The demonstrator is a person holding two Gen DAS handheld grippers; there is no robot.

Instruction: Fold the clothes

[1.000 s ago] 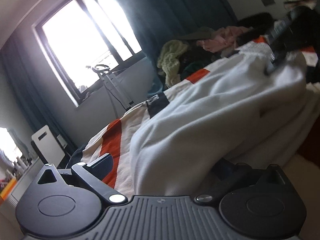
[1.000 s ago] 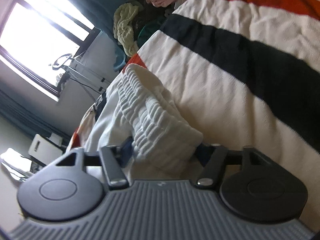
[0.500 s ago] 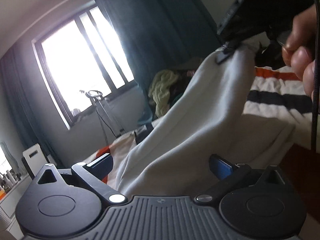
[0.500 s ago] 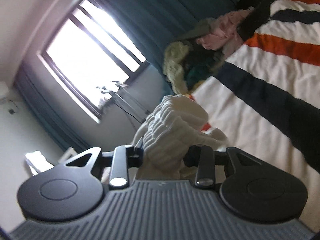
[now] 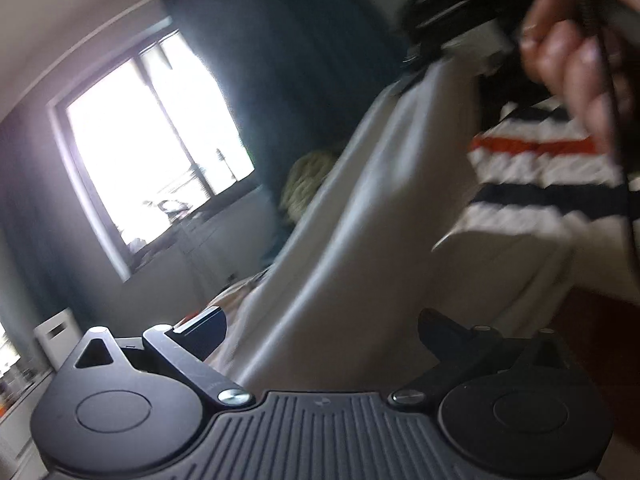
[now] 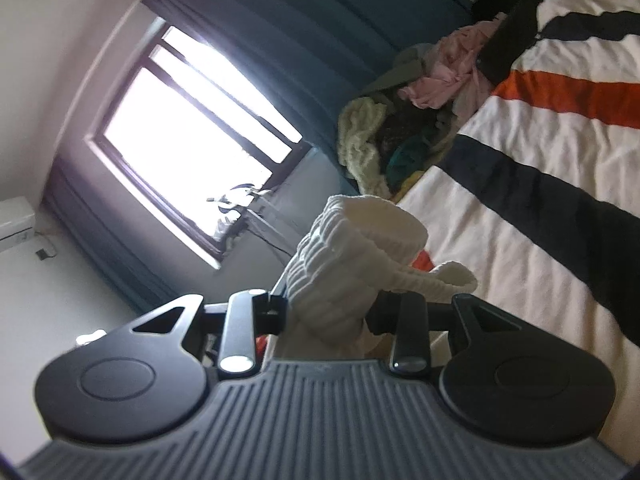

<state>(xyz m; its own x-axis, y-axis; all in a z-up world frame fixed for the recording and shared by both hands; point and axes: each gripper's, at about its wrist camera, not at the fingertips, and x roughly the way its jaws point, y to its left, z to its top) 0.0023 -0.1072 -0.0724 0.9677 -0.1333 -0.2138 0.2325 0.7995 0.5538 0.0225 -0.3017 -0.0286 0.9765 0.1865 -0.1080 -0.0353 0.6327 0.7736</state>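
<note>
In the left wrist view, the left gripper (image 5: 320, 328) has its fingers spread wide, with the white garment (image 5: 360, 208) draped down between them; the pads do not seem to press on the cloth, though blur makes this hard to be sure of. The garment rises in a taut sheet to the upper right, where the right gripper (image 5: 448, 20) pinches its top edge beside the person's hand (image 5: 572, 48), above the striped bed (image 5: 536, 184). In the right wrist view, the right gripper (image 6: 332, 312) is clamped on the garment's thick ribbed hem (image 6: 352, 248), bunched between the pads and lifted clear of the bed (image 6: 520, 220) (a pile of unsorted clothes (image 6: 420, 120) sits at the far end by the curtain). The step in hand looks like lifting the garment to spread it for folding. To do it well, the left gripper should close on the matching corner of the hem, then both should draw apart evenly so the fabric hangs flat before being laid down.
</note>
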